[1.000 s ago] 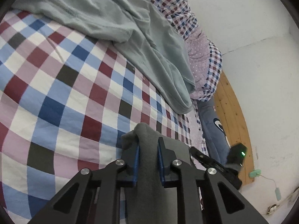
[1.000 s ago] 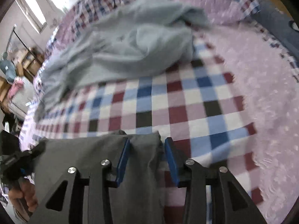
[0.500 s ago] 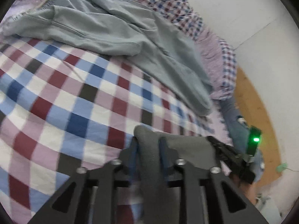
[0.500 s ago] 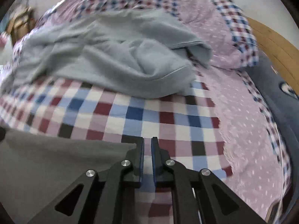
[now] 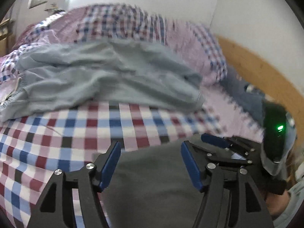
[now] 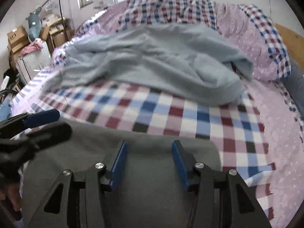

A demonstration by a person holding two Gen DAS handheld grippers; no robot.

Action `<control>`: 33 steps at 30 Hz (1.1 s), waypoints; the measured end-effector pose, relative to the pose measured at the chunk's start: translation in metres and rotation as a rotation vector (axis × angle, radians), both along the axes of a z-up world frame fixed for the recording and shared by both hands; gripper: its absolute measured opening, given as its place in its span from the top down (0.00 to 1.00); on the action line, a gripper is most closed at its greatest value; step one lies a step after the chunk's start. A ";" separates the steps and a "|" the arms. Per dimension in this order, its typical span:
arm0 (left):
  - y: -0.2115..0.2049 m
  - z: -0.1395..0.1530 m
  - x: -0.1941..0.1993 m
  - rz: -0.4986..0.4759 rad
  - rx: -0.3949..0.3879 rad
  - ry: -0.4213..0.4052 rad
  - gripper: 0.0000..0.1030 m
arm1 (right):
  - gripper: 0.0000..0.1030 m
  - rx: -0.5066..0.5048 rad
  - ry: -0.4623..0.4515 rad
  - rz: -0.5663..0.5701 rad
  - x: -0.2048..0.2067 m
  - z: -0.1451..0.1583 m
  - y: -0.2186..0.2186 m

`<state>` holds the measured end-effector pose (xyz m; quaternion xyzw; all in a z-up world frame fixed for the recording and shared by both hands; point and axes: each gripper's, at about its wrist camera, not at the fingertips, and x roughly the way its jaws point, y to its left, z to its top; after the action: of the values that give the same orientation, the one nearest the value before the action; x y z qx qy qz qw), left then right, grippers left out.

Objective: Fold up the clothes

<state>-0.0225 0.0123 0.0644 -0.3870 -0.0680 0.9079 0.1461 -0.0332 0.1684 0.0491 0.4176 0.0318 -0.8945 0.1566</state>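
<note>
One dark grey garment (image 6: 152,180) lies flat, smooth, on the checked bedspread (image 6: 190,114).

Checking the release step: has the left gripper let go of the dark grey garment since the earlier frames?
Yes. The left gripper was pinching the dark grey garment; its jaws have just been opening, with cloth lying flat between them.

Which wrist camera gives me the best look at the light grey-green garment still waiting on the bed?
The right wrist view: the light grey-green garment lies fairly sharp there, with its whole spread and the open cuff at its right end showing. The left wrist view shows the same garment blurred, lying beyond the dark grey garment.
</note>
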 end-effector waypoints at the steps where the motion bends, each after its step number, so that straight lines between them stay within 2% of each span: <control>1: 0.004 -0.010 -0.004 0.005 -0.031 -0.034 0.32 | 0.48 -0.016 -0.017 0.000 -0.002 -0.006 0.002; 2: 0.006 -0.023 -0.009 0.005 -0.063 -0.079 0.32 | 0.47 -0.031 -0.028 0.001 -0.004 -0.011 0.005; 4: 0.012 -0.034 -0.013 -0.010 -0.110 -0.104 0.32 | 0.47 -0.052 -0.037 0.001 -0.006 -0.016 0.009; 7: 0.021 -0.041 -0.006 -0.031 -0.192 -0.054 0.31 | 0.45 0.011 -0.014 0.002 -0.003 -0.020 -0.002; 9: 0.024 -0.045 -0.005 -0.027 -0.212 -0.046 0.30 | 0.44 0.066 0.006 0.002 -0.001 -0.021 -0.010; 21: 0.030 -0.052 -0.003 -0.030 -0.249 -0.017 0.26 | 0.44 0.092 0.020 0.002 -0.001 -0.024 -0.011; 27: 0.029 -0.053 -0.002 -0.031 -0.241 -0.014 0.25 | 0.43 0.089 0.019 -0.008 -0.002 -0.025 -0.010; 33: 0.029 -0.053 -0.002 -0.032 -0.238 -0.009 0.25 | 0.39 0.086 0.028 -0.092 -0.005 -0.023 0.000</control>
<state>-0.0241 0.0411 0.0112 -0.4067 0.0457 0.9053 0.1134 -0.0380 0.1687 0.0261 0.4123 0.0533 -0.9043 0.0968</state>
